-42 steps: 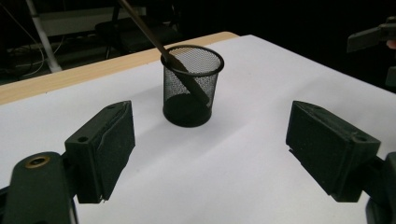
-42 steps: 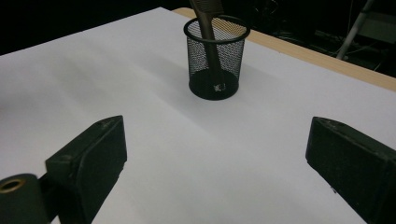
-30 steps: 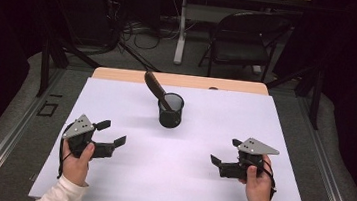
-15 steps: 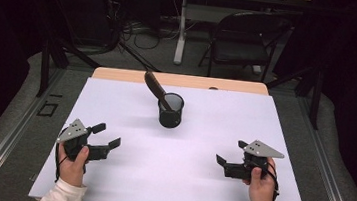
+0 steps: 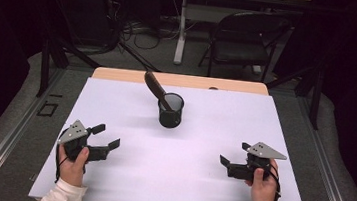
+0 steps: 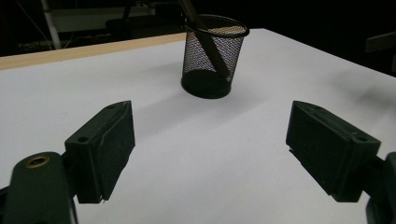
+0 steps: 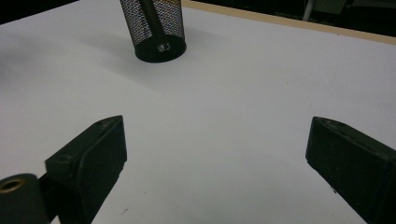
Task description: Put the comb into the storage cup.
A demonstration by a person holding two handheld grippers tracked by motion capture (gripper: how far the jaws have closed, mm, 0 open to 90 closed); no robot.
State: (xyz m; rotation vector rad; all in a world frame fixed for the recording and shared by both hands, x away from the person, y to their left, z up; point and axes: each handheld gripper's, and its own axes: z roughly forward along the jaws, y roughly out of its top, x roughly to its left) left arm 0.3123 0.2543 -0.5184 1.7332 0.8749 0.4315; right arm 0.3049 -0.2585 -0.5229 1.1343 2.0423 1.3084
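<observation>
Well back toward the far edge of the counter (image 5: 116,104), about midway between its left and right edges, stands a black mesh cup (image 5: 171,111), upright on the white sheet that covers the top. A dark brown stick-like thing (image 5: 156,87) leans in it, its lower end down inside the mesh and its upper end tilted over the rim toward the far left corner. In the left gripper view the same cup (image 6: 212,56) sits ahead of the jaws, and the stick (image 6: 205,39) can be seen through the mesh, slanting down to the cup's floor.

Both tools are down near the near edge, well apart from the cup and from each other. The left tool (image 5: 103,138), gripped in the person's left hand (image 5: 73,162), sits toward the near left corner with its jaws spread wide and nothing but bare sheet between them. The right tool (image 5: 235,154), in the right hand (image 5: 262,185), sits toward the near right corner; its jaws likewise stand wide apart and empty, as the right gripper view shows, with the cup (image 7: 153,28) farther off beyond them. Each tool points roughly inward across the counter, and white sleeves show at the near edge.
</observation>
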